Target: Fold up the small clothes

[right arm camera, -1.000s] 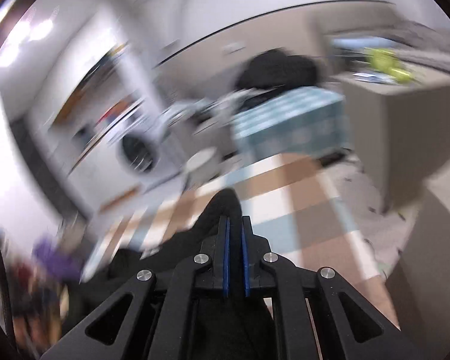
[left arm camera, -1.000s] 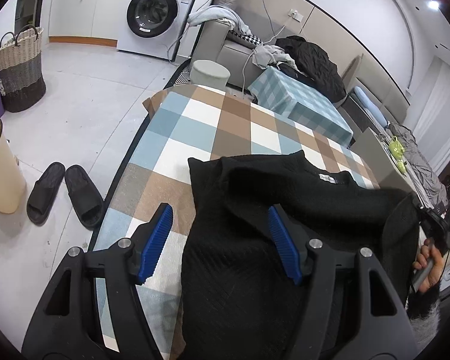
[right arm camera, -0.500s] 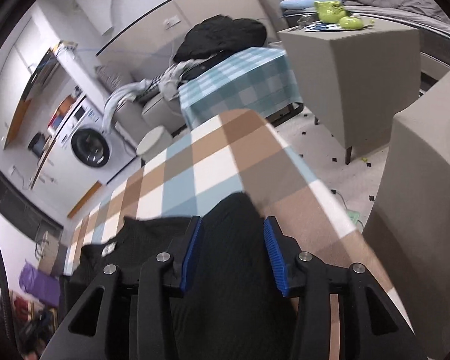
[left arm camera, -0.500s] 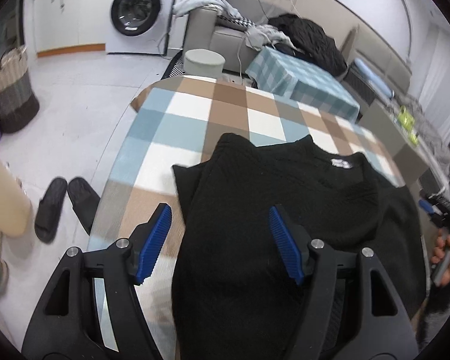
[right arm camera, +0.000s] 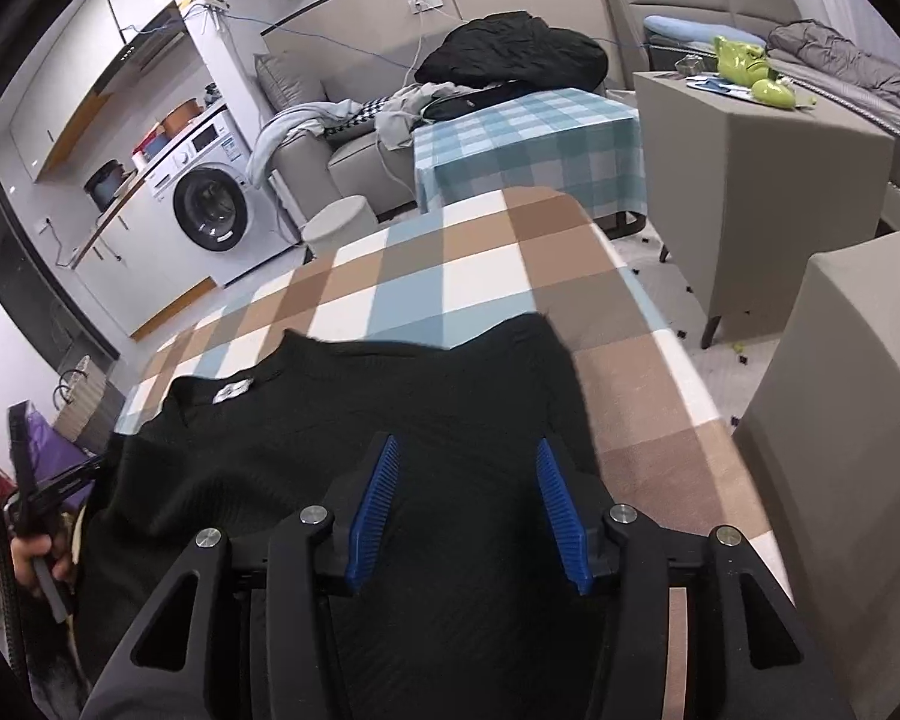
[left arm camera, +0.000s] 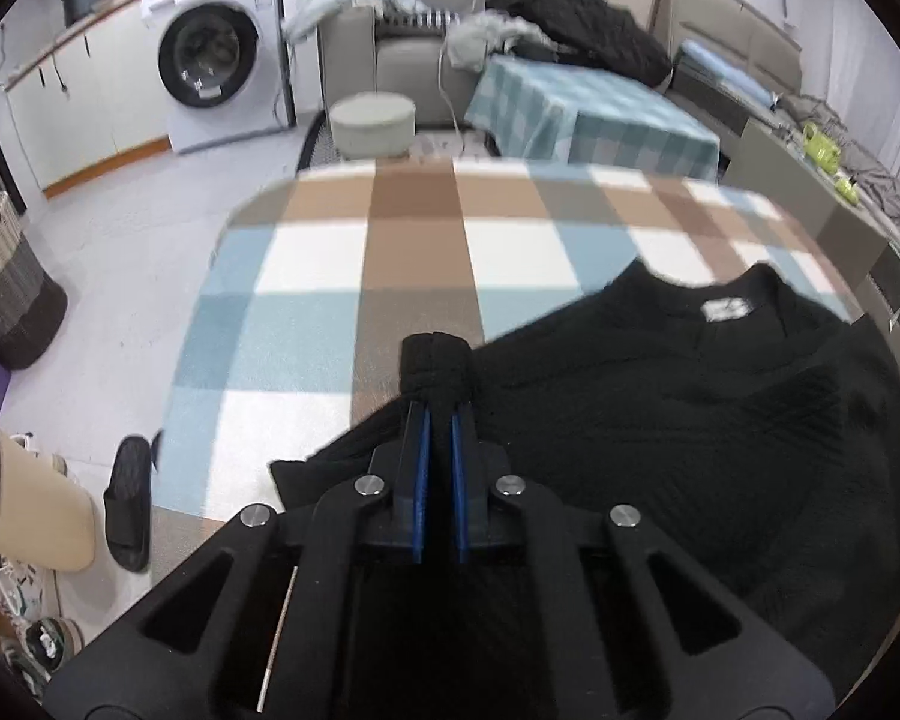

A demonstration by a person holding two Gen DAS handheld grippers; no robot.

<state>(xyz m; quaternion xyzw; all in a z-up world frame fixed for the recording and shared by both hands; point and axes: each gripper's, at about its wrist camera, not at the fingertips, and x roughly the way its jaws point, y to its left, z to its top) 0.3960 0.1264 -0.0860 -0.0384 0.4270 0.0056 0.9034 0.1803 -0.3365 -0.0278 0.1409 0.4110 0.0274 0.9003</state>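
Left tool (left arm camera: pixel 440 414) pinches sweater (left arm camera: pixel 660 420) sleeve, apparently; right tool (right arm camera: pixel 468 480) gapes.

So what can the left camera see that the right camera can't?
Only the left wrist view shows the black slipper on the floor, the beige bin, and the left gripper shut on a fold of the black sweater. Only the right wrist view shows the green toy on the grey cabinet, and the right gripper open over the sweater. Both show the sweater with its white label, the checked cloth, the washing machine and the sofa.
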